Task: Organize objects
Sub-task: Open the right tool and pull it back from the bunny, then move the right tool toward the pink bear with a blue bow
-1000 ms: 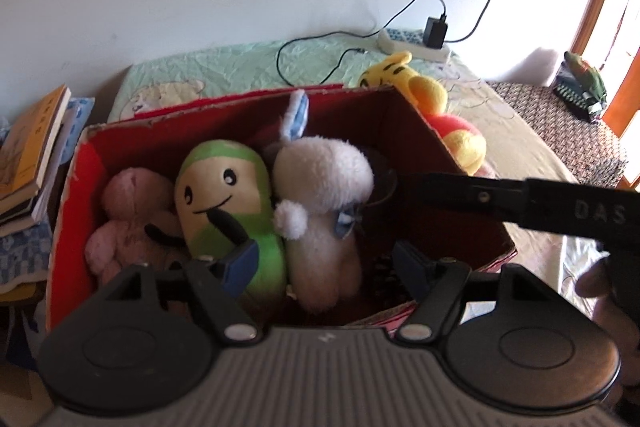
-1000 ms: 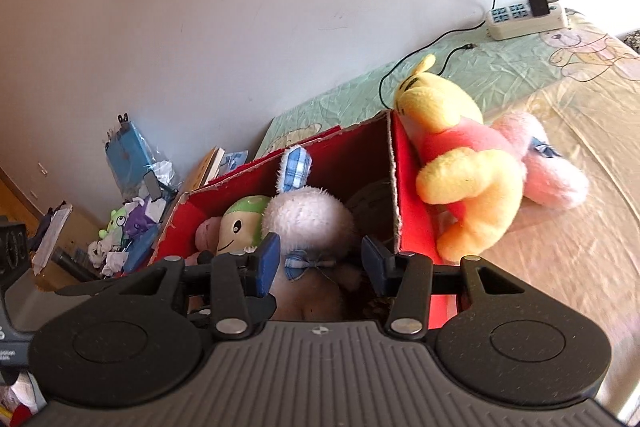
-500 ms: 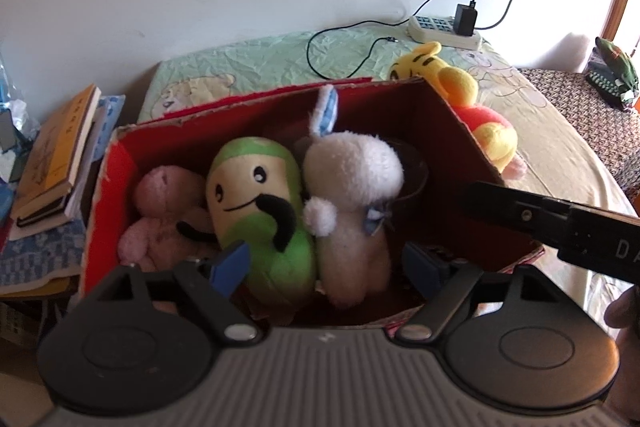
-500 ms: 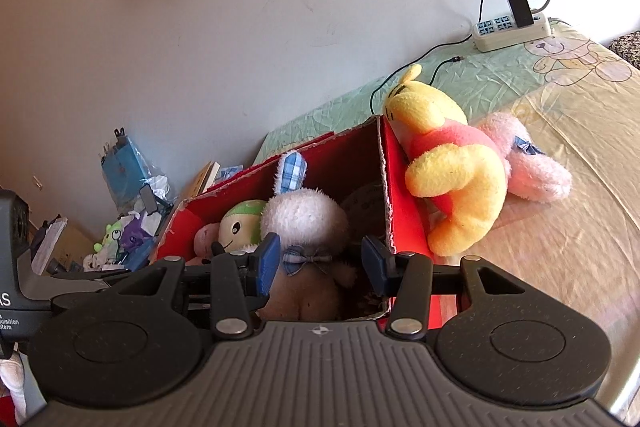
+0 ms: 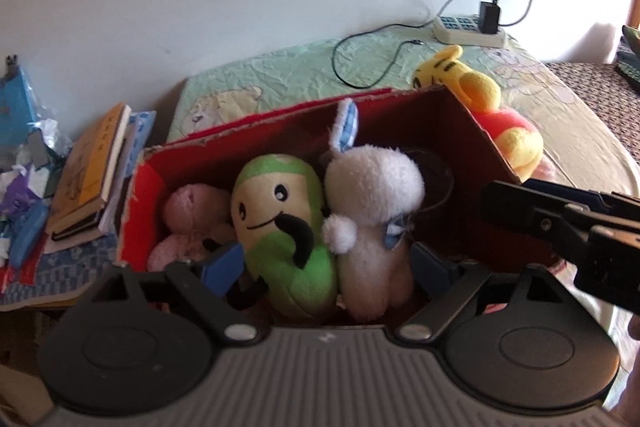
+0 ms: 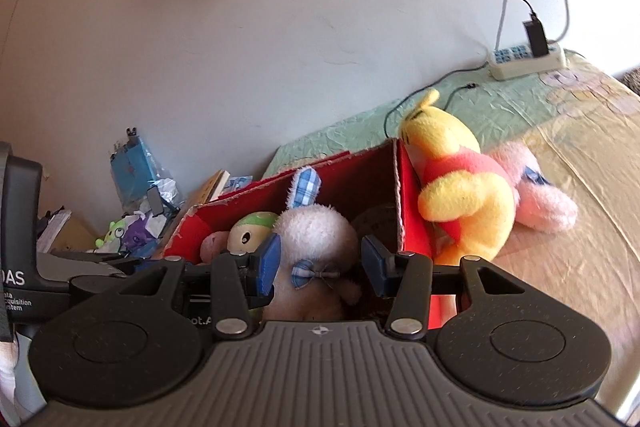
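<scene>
Plush toys (image 5: 288,219) packed upright in red box (image 5: 472,131) to save room; left gripper (image 5: 326,265) jaws opening, empty; right gripper (image 6: 320,265) half-open, empty; yellow bear (image 6: 460,195) outside at 2 o'clock.

The bed (image 6: 560,259), under a beige and green cartoon-print sheet, carries a red cardboard box (image 6: 408,211). A yellow bear plush (image 6: 460,195) leans against the box's wall, a pink plush (image 6: 536,195) just beside it, and a white power strip (image 6: 524,61) sits by the wall, apparently on the sheet.
</scene>
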`<state>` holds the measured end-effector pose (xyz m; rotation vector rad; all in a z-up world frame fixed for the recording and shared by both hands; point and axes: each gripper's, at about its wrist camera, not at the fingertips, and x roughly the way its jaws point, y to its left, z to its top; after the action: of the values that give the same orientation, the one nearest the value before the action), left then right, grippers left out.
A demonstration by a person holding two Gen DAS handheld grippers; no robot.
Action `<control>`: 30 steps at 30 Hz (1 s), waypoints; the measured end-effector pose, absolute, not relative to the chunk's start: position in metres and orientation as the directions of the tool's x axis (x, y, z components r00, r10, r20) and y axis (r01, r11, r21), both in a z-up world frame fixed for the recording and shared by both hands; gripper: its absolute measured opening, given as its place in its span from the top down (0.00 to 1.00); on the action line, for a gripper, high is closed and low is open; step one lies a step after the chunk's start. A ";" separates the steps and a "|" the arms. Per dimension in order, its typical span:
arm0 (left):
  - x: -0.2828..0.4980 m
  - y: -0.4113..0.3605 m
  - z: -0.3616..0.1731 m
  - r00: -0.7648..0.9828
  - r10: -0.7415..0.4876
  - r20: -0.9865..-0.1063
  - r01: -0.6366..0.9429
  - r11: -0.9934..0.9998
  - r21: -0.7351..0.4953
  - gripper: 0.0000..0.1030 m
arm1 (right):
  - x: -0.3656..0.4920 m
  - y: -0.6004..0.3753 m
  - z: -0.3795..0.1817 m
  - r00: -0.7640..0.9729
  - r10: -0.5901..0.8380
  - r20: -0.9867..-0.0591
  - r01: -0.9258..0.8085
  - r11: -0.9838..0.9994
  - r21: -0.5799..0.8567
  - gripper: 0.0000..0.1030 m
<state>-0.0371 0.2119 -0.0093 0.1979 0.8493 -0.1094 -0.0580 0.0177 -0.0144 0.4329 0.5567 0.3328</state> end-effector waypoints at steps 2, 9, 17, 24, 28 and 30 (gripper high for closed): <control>-0.036 0.208 -0.007 0.656 0.002 -0.754 0.150 0.980 0.133 0.11 | -0.055 0.015 -0.013 0.794 0.431 -0.430 -0.211 0.857 0.469 0.53; -0.036 0.190 0.002 0.662 0.078 -0.746 0.061 0.986 0.158 0.11 | -0.046 -0.005 -0.010 0.761 0.500 -0.413 -0.292 0.833 0.470 0.53; -0.032 0.156 0.018 0.674 0.141 -0.725 -0.001 0.982 0.189 0.11 | -0.042 -0.044 -0.004 0.741 0.562 -0.368 -0.379 0.802 0.461 0.53; -0.033 0.124 0.022 0.668 0.171 -0.725 -0.026 0.978 0.206 0.11 | -0.034 -0.083 -0.011 0.713 0.609 -0.348 -0.394 0.759 0.519 0.53; -0.039 0.109 0.022 0.673 0.170 -0.720 -0.036 0.980 0.198 0.11 | -0.029 -0.107 -0.023 0.707 0.611 -0.357 -0.365 0.747 0.556 0.53; -0.043 0.101 0.023 0.684 0.148 -0.715 -0.027 0.984 0.178 0.11 | -0.028 -0.120 -0.031 0.711 0.598 -0.371 -0.333 0.750 0.571 0.53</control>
<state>-0.0426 0.1015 0.0228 0.1580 0.8130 0.0988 -0.0281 -0.1204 -0.0314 0.4948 0.5747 0.5405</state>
